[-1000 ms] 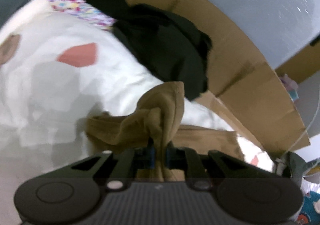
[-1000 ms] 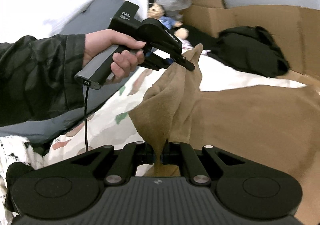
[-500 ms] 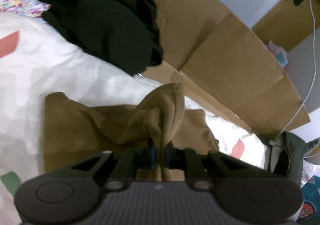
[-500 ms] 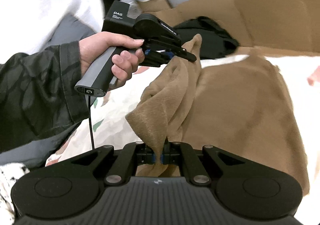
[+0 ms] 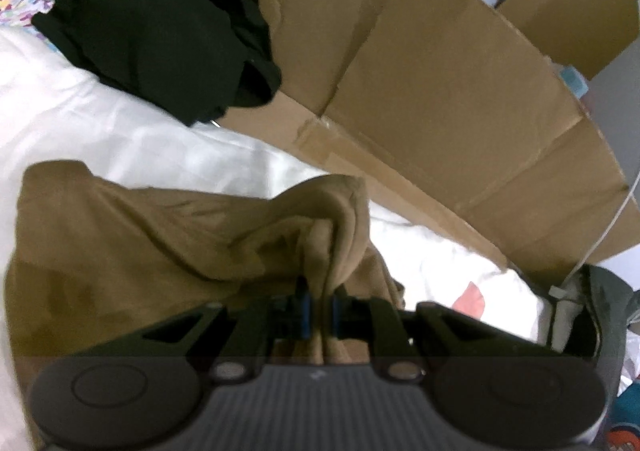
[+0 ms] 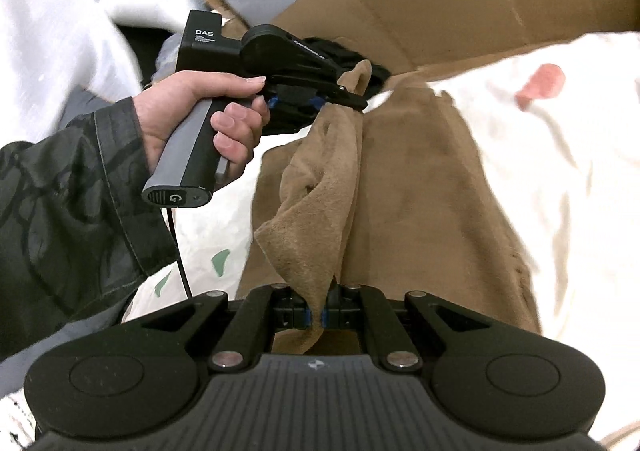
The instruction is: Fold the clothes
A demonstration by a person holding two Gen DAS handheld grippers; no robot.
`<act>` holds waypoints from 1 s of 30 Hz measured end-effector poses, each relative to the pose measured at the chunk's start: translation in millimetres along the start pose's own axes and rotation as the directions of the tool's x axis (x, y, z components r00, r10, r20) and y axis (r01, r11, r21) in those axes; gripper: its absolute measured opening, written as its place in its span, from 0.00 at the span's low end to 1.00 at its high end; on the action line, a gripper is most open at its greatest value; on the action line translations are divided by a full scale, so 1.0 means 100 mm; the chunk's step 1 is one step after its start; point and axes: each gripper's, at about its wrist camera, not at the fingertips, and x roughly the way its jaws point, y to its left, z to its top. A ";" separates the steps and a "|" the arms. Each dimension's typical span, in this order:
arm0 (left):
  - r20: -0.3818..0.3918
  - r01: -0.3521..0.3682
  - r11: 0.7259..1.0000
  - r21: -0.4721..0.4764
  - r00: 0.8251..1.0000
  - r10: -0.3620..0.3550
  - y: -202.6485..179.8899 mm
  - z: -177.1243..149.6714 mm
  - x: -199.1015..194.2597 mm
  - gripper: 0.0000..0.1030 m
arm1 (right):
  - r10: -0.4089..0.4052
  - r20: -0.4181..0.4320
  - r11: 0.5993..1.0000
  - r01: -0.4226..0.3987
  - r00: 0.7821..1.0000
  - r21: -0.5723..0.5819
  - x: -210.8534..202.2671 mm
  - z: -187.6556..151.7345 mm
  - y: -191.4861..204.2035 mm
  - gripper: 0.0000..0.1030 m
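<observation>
While both pairs of jaws are pressed nearly together, each pinches a bunch of the same brown garment (image 6: 420, 187). The right gripper (image 6: 316, 317) clamps a near corner, and the left gripper (image 5: 318, 311) (held by a hand (image 6: 200, 119) in a dark sleeve (image 6: 60, 203)) grips a far corner, lifted off the surface. Between them a fold of the cloth hangs slack, while the rest lies spread flat on a white bedsheet (image 6: 560, 155) with pink and green patches. A black garment (image 5: 160, 23) sits heaped at the far left of the sheet, well apart from the brown one. Cardboard (image 5: 440, 91) stands along the far edge of the bed, just beyond the cloth. Bare sheet lies open to the right of the brown garment and between it and the black heap.
</observation>
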 end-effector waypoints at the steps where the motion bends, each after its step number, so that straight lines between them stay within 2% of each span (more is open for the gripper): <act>1: -0.004 -0.010 1.000 0.001 1.000 0.010 -0.04 -0.02 0.05 0.10 | -0.002 0.001 1.000 0.002 1.000 0.011 -0.01 0.00 -0.03 0.05; 5: -0.024 -0.059 0.998 -0.009 0.998 0.058 -0.14 -0.06 0.23 0.12 | -0.019 0.001 0.998 0.019 1.000 0.059 -0.03 -0.04 -0.18 0.04; 7: -0.029 -0.061 0.998 -0.017 0.998 0.060 -0.17 -0.07 0.27 0.26 | -0.023 -0.002 0.997 0.023 1.000 0.070 -0.02 -0.07 -0.23 0.04; 9: -0.023 -0.053 0.999 0.014 0.998 0.053 -0.25 -0.09 0.27 0.45 | -0.022 -0.005 0.997 0.023 1.000 0.077 -0.03 -0.09 -0.27 0.05; 12: -0.015 -0.023 0.998 0.064 1.000 0.024 -0.34 -0.13 0.23 0.57 | -0.027 -0.006 0.998 0.027 1.000 0.057 -0.08 -0.12 -0.27 0.08; 14: -0.010 -0.001 0.997 0.072 1.000 0.002 -0.34 -0.14 0.16 0.61 | -0.046 -0.007 0.997 0.047 0.999 0.058 -0.12 -0.13 -0.28 0.17; 17: 0.010 -0.003 0.994 0.110 1.000 0.001 -0.31 -0.17 0.04 0.62 | -0.095 0.012 0.990 0.093 0.995 0.104 -0.19 -0.14 -0.38 0.29; 22: -0.004 0.026 0.990 0.141 1.000 -0.025 -0.24 -0.23 -0.03 0.57 | -0.164 0.054 0.970 0.150 0.985 0.192 -0.29 -0.14 -0.51 0.29; 24: -0.024 0.051 0.988 0.145 0.999 -0.048 -0.21 -0.27 -0.02 0.49 | -0.174 0.052 0.966 0.160 0.983 0.204 -0.29 -0.12 -0.54 0.25; 26: -0.057 0.064 0.985 0.161 0.997 -0.055 -0.21 -0.30 0.07 0.36 | -0.178 0.036 0.967 0.168 0.983 0.193 -0.26 -0.11 -0.55 0.11; 27: -0.069 0.068 0.984 0.167 0.996 -0.057 -0.22 -0.32 0.11 0.30 | -0.183 0.032 0.968 0.175 0.983 0.182 -0.26 -0.12 -0.54 0.10; 30: -0.085 0.082 0.985 0.154 0.994 -0.069 -0.21 -0.35 0.26 0.26 | -0.207 0.019 0.967 0.202 0.978 0.156 -0.25 -0.13 -0.53 0.07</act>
